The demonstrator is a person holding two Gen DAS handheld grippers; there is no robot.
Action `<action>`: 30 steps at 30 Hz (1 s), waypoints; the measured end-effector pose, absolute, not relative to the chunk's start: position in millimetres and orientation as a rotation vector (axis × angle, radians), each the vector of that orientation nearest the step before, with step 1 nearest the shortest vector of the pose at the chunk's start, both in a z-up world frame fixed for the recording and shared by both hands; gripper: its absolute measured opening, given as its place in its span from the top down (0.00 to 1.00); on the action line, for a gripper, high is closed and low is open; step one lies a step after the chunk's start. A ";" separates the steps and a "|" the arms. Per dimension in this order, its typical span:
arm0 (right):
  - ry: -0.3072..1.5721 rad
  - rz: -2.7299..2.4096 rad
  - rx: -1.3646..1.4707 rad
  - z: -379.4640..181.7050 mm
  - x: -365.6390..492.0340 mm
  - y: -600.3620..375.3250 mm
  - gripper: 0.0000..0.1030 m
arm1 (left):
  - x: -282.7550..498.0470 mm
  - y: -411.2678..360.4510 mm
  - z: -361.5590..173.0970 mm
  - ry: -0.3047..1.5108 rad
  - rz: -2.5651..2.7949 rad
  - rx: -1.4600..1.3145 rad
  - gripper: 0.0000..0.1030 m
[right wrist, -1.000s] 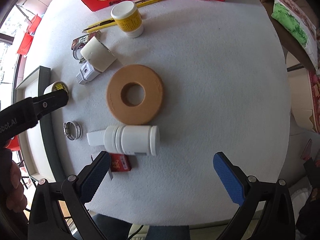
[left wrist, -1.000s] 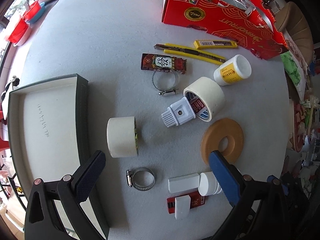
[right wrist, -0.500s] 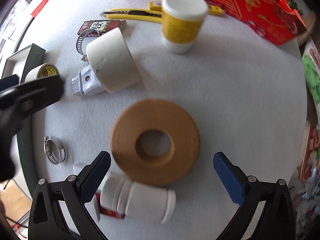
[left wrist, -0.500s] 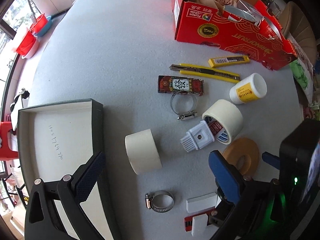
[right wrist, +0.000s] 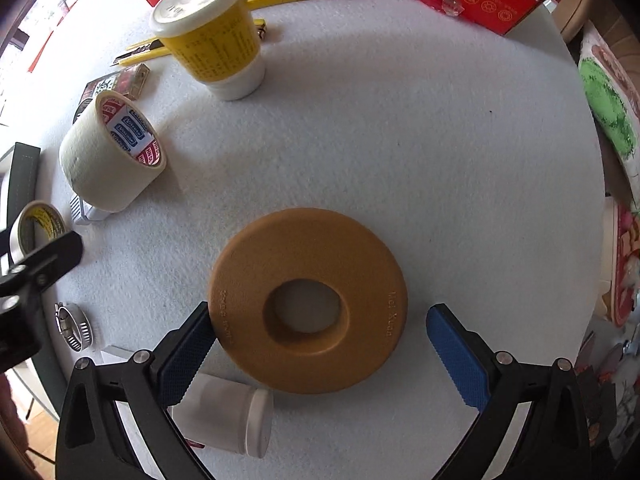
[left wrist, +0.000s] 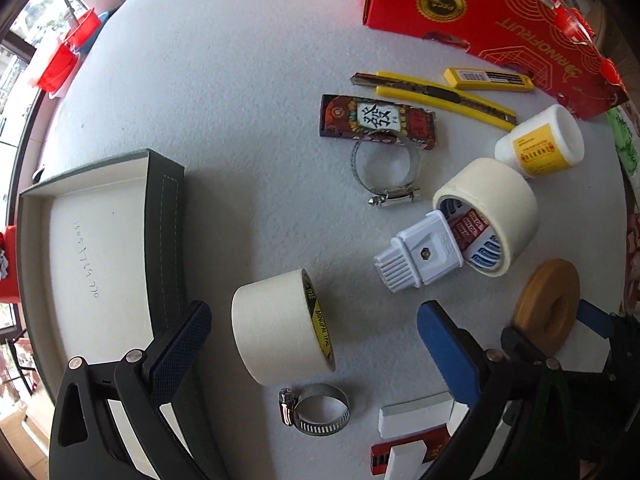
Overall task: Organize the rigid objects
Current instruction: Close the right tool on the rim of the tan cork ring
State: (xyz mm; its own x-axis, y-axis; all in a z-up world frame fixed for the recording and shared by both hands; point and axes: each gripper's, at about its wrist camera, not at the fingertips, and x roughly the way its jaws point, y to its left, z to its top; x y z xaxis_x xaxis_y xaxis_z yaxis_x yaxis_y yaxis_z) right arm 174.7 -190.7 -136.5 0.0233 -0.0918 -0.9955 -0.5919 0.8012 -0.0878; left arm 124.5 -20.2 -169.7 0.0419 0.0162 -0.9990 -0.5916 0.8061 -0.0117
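Note:
My right gripper (right wrist: 320, 344) is open, its jaws on either side of a flat tan ring (right wrist: 308, 300) lying on the white table; the left pad (right wrist: 188, 356) is at the ring's edge. The ring also shows in the left wrist view (left wrist: 548, 308). My left gripper (left wrist: 312, 344) is open, straddling a roll of cream masking tape (left wrist: 280, 328) lying on its side. An open dark-rimmed tray (left wrist: 92, 248) sits to its left.
A second tape roll (left wrist: 492, 216) with a white plug (left wrist: 420, 256), two hose clamps (left wrist: 316, 410) (left wrist: 384, 168), a yellow-labelled jar (right wrist: 208, 36), a white jar (right wrist: 224, 416), yellow cutters (left wrist: 432, 92), a patterned box (left wrist: 376, 120) and a red carton (left wrist: 480, 12) lie around.
Both grippers moved forward and down. The right one closed in on the tan ring, which now lies between its jaws. The left one came down around the masking tape roll.

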 end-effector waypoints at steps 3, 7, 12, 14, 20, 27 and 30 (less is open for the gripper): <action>1.516 0.442 -0.581 -136.2 174.1 -185.4 0.00 | 125.4 -15.8 -178.9 1.470 0.515 -0.502 0.00; 1.528 0.450 -0.574 -135.5 172.8 -177.7 0.00 | 134.8 -15.2 -187.9 1.460 0.522 -0.553 0.00; 1.538 0.458 -0.575 -137.0 179.5 -177.1 0.00 | 135.5 -2.3 -198.0 1.446 0.518 -0.565 0.00; 1.544 0.461 -0.574 -139.9 179.8 -187.5 0.00 | 139.0 -1.6 -201.2 1.448 0.518 -0.566 0.00; 1.556 0.465 -0.570 -166.0 185.0 -181.1 0.00 | 134.5 -9.2 -191.0 1.472 0.529 -0.556 0.00; 1.582 0.457 -0.577 -170.5 190.8 -173.8 0.00 | 136.4 -7.6 -191.1 1.496 0.511 -0.570 0.00; 1.582 0.457 -0.577 -172.4 192.4 -171.9 0.00 | 136.5 -8.5 -192.1 1.497 0.508 -0.571 0.00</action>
State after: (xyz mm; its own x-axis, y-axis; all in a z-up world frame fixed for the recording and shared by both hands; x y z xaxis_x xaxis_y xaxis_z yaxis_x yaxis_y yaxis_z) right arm 192.4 -171.9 -172.4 -0.0445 -0.0936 -0.9946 -0.6092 0.7916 -0.0473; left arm 136.5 -8.5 -192.1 0.0188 -0.0352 -0.9992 -0.6359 0.7708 -0.0391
